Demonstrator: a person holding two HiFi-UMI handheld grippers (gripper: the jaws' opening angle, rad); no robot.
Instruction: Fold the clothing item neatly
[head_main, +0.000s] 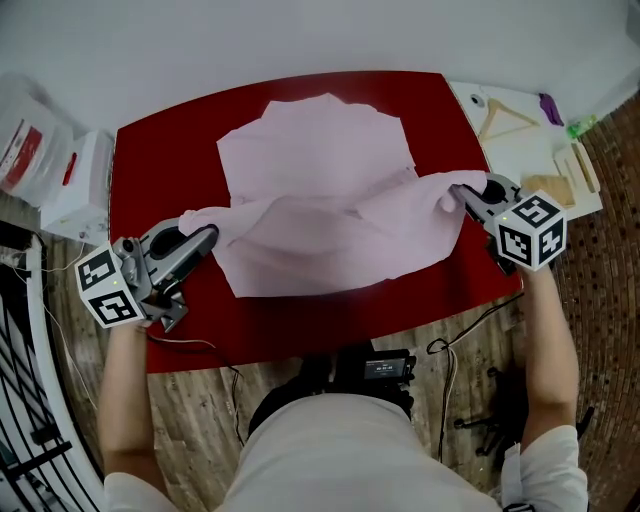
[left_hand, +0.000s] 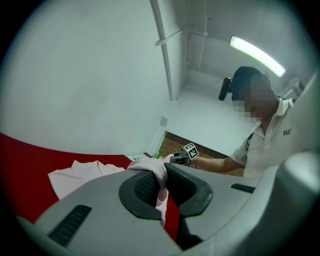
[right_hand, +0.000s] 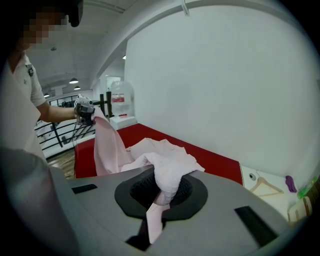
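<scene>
- left gripper (head_main: 207, 236) clenched on one corner of the pale pink fabric garment (head_main: 330, 190)
- right gripper (head_main: 462, 195) clenched on the opposite corner
- garment's far part lies on the red table (head_main: 160, 165)

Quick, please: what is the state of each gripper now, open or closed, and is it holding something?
The left gripper is closed, holding the pink shirt.
The right gripper is closed, holding the same pink shirt.
</scene>
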